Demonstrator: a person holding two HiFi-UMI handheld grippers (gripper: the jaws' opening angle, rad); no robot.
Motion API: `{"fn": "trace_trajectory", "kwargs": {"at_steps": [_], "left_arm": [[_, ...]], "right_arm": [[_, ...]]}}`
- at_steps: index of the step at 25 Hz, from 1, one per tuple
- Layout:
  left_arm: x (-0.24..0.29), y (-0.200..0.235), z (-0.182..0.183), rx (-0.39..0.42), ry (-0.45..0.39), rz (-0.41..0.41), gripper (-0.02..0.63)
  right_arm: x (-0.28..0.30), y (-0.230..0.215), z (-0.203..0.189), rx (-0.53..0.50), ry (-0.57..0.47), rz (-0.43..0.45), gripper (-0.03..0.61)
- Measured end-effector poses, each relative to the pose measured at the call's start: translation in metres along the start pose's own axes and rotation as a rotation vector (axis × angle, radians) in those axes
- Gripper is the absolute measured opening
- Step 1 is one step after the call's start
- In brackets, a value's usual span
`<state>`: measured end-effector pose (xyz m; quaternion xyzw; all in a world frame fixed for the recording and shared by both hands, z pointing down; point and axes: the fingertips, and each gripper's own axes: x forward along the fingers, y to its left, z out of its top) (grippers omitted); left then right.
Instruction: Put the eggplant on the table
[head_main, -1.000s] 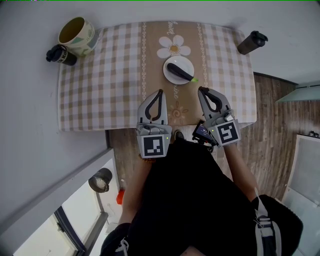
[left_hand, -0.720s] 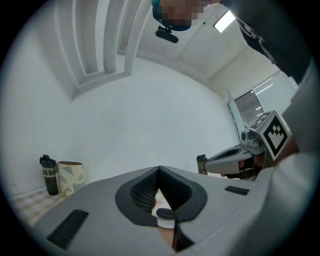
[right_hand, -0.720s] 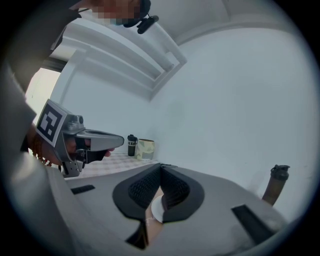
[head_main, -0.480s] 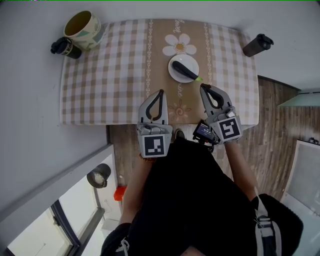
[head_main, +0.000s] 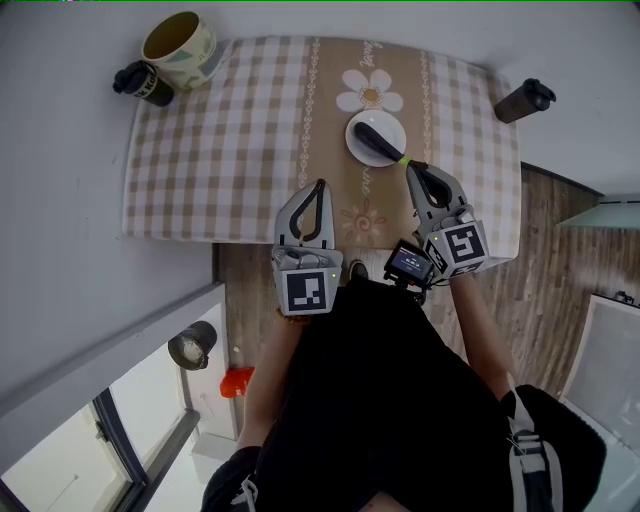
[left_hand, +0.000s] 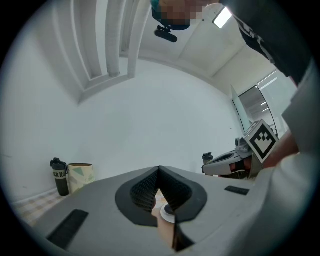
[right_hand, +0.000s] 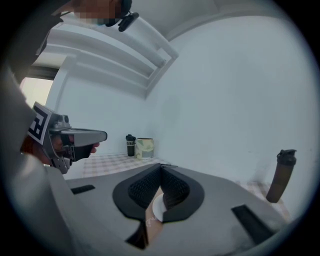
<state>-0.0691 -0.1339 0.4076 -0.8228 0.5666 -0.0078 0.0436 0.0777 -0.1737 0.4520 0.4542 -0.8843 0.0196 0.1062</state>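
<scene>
A dark purple eggplant (head_main: 377, 136) with a green stem (head_main: 403, 158) lies on a small white plate (head_main: 360, 150) on the checkered tablecloth (head_main: 230, 150). My right gripper (head_main: 411, 168) is shut and empty, its tips just at the plate's near right rim beside the stem. My left gripper (head_main: 320, 184) is also shut and empty, over the cloth's beige centre strip, left of and nearer than the plate. In the left gripper view a sliver of the plate (left_hand: 167, 213) shows below the shut gripper (left_hand: 159, 169). The right gripper view shows its shut gripper (right_hand: 161, 165) above the plate (right_hand: 157, 208).
A large mug (head_main: 180, 45) and a black bottle (head_main: 140, 82) stand at the table's far left corner. A dark shaker bottle (head_main: 525, 100) stands at the far right edge. A white wall runs behind the table. Wooden floor lies on the right.
The right gripper has edged forward, closer to the plate's near rim and the eggplant's stem. The whole view has shifted a little. Both grippers stay shut.
</scene>
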Motion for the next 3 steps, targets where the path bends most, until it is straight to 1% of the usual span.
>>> {"fn": "trace_trajectory", "kwargs": {"at_steps": [3], "left_arm": [[0.000,0.003,0.001,0.014,-0.001,0.020,0.003]], "right_arm": [[0.008,-0.010,-0.016,0.036,0.027,0.006,0.005]]}}
